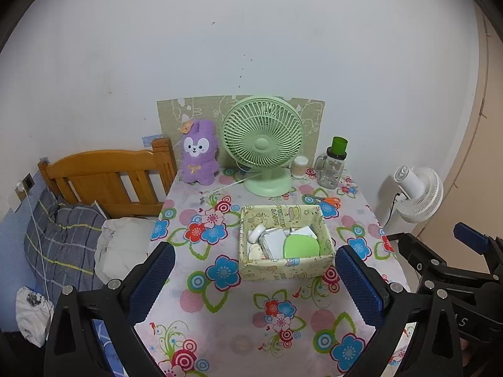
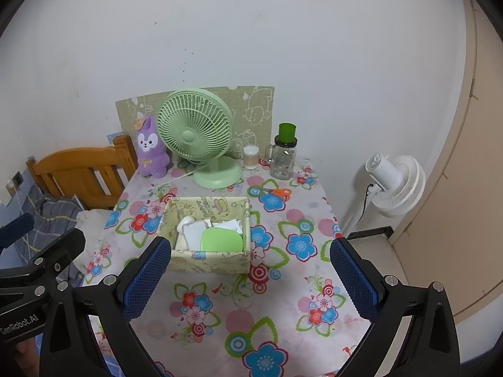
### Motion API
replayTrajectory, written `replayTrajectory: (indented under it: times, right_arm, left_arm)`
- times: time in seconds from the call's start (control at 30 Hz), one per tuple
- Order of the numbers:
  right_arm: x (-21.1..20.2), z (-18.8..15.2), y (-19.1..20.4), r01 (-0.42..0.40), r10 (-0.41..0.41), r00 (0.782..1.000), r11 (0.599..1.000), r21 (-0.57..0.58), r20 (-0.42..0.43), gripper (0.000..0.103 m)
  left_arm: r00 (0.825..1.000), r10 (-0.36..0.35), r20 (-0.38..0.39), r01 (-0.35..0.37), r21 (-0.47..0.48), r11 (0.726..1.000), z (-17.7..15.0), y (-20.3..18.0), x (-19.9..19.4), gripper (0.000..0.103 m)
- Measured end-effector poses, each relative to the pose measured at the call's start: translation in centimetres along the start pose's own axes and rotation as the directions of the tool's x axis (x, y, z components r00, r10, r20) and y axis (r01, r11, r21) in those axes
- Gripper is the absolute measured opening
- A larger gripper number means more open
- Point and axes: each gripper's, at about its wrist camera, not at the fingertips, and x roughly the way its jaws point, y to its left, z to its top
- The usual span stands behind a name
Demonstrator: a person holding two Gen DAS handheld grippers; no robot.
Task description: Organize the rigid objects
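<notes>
1. Left gripper (image 1: 254, 270): jaws spread wide, nothing between them, held above the near part of the bench (image 1: 220, 330).
2. Right gripper (image 2: 250, 270): jaws likewise released and bare, beside the left one, over the bench's near edge.
3. Yellow patterned box (image 1: 284, 268) sits mid-bench on the floral cloth, well apart from both grippers.
4. Box contents: a green rounded case (image 1: 301, 246) on top toward the right, white flat cases (image 1: 275, 240) stacked beside it, a white rounded item (image 1: 256, 232) at the left; the pieces underneath are too crowded to tell apart.
5. Orange-handled scissors (image 1: 327, 201) lie on the cloth just behind the box.
6. Back row: purple plush rabbit (image 1: 199, 154), green desk fan (image 1: 262, 141), cotton-swab tub (image 1: 299, 166), glass jar with green cap (image 1: 333, 166).
7. White floor fan (image 1: 418, 193) stands off the bench's right; wooden bed frame (image 1: 107, 179) to its left.
</notes>
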Motion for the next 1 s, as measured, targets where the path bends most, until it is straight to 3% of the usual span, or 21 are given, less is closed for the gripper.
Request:
replayTrajectory:
  times: [0.57, 1.0]
  right_arm:
    - [-0.39, -0.09, -0.13, 0.015, -0.015, 1.0, 1.0, -0.001, 0.005, 0.102]
    - [-0.11, 0.06, 0.07, 0.015, -0.015, 1.0, 1.0, 0.004, 0.004, 0.102]
  left_arm:
    - [0.999, -0.021, -0.039, 0.02, -0.018, 1.0, 0.11, 0.0, 0.39, 0.103]
    - [0.999, 0.037, -0.002, -0.037, 0.004, 0.999, 0.15, -0.03, 0.39, 0.103]
